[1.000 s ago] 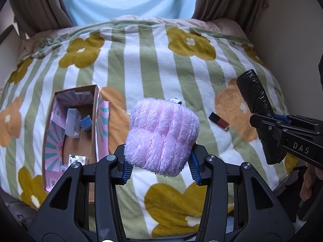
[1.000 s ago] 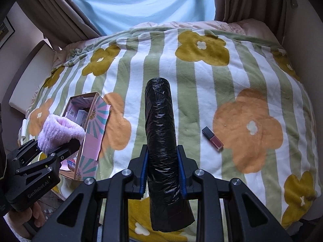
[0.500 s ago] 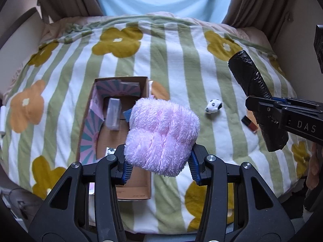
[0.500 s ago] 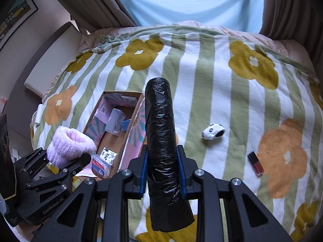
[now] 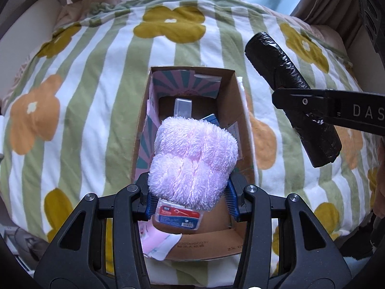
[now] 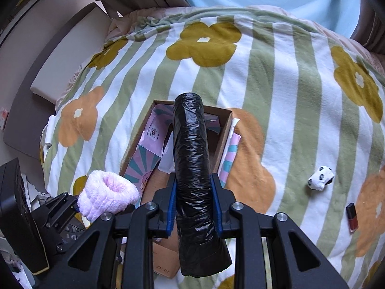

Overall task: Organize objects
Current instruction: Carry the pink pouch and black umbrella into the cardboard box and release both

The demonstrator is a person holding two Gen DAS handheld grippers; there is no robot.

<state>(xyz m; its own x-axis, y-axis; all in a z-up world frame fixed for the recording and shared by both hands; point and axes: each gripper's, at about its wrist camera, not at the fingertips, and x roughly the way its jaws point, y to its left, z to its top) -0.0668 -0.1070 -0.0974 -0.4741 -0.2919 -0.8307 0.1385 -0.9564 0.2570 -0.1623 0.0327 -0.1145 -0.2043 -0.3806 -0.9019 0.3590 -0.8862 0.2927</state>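
Both pairs of jaws are clenched on cargo above the bed: my left gripper (image 5: 190, 198) pinches a pink fluffy bundle (image 5: 192, 161) near its lower end, and my right gripper (image 6: 192, 201) clamps a black plastic roll (image 6: 192, 168) around its lower half.

From the left wrist, the bundle hangs directly over the open cardboard box (image 5: 237, 110), hiding much of the interior. It looks light and very soft; I judge the pile gives under the pads, so a hold low and across its width, as now, seems right, and it should drop without harm.

The roll sticks out well past the fingertips, its far end over the box in the right wrist view. Its crinkled film looks slick, and I would grip mid-length to stop it pivoting or sliding.

Inside the box lie a clear plastic case (image 5: 183, 107) at the far end and a red-and-blue labelled pack (image 5: 179, 216) at the near end. Out on the striped flower quilt (image 6: 276, 101), a small black-and-white toy (image 6: 321, 177) and a dark red bottle (image 6: 352, 217) remain, well apart from the box.
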